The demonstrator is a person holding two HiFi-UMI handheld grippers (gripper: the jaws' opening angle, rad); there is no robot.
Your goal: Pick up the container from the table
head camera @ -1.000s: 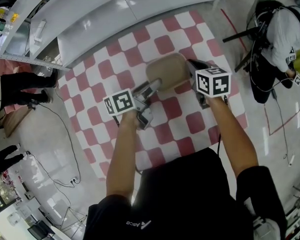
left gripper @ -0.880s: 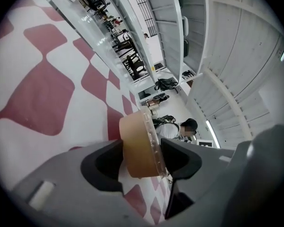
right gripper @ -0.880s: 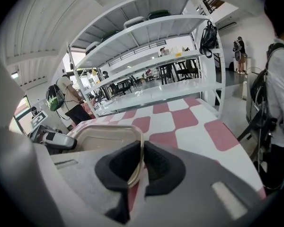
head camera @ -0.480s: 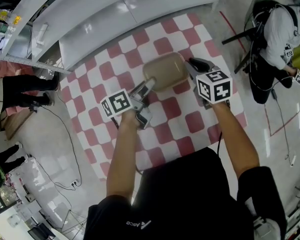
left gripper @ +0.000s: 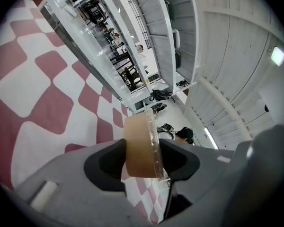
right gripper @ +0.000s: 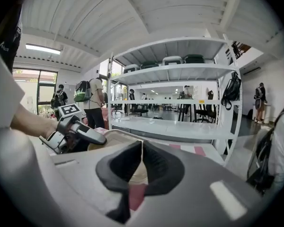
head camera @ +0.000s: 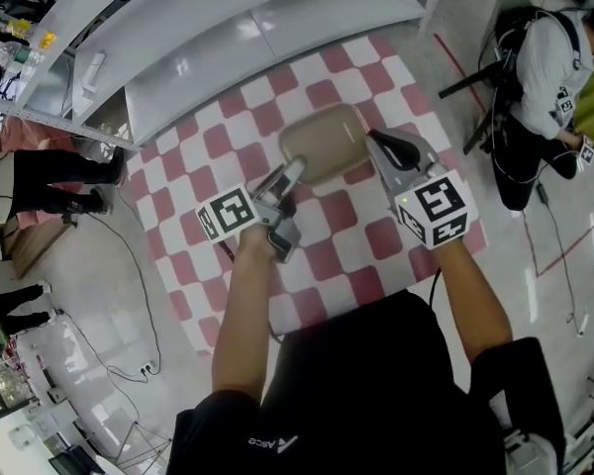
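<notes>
The tan container (head camera: 322, 144) with a clear lid hangs a little above the red-and-white checked table (head camera: 376, 240), held from both sides. My left gripper (head camera: 289, 176) is shut on its near left edge. In the left gripper view that tan edge and lid (left gripper: 139, 145) stand upright, pinched between the pads of the left gripper (left gripper: 141, 161). My right gripper (head camera: 374, 142) is shut on the container's right rim. In the right gripper view the right gripper (right gripper: 141, 162) has its jaws nearly together on the thin rim, with the container's body (right gripper: 114, 140) beyond and the left gripper (right gripper: 80, 131) on its far side.
A long grey metal shelf rack (head camera: 238, 28) runs along the table's far edge. A person with a backpack (head camera: 549, 67) stands by a tripod at the right. Cables (head camera: 129, 285) lie on the floor left of the table.
Both grippers have risen with the container, which has come off the table. The right gripper's marker cube has rolled and come nearer to the camera.
</notes>
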